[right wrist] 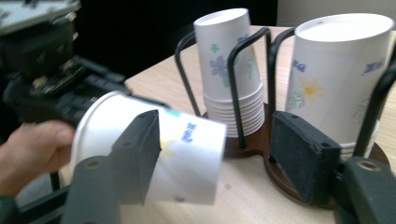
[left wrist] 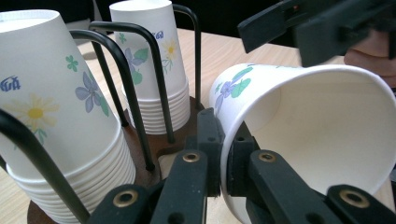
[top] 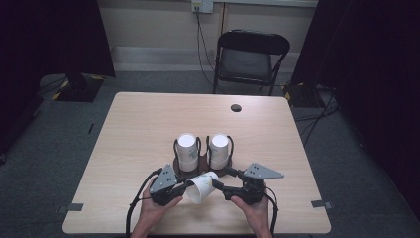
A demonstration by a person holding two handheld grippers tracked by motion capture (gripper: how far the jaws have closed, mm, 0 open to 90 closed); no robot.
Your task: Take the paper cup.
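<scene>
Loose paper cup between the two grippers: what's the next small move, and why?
Probably draw the right gripper back off the paper cup. Its jaws stand apart and only one pad lies against the cup wall, while the left gripper is pinched on the rim and carries the cup on its side in front of the cup holder. The left can then move it alone.

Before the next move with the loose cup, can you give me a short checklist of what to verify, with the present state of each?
1. Left gripper pinches the cup rim: ok, one jaw inside, one outside.
2. Right gripper free of the cup: ok, jaws stand apart at its closed end.
3. Cup lifted off the table: cannot tell; it lies sideways between the grippers.
4. Two stacks upright in the holder: ok.
5. Cup undented: ok, rim looks round.
</scene>
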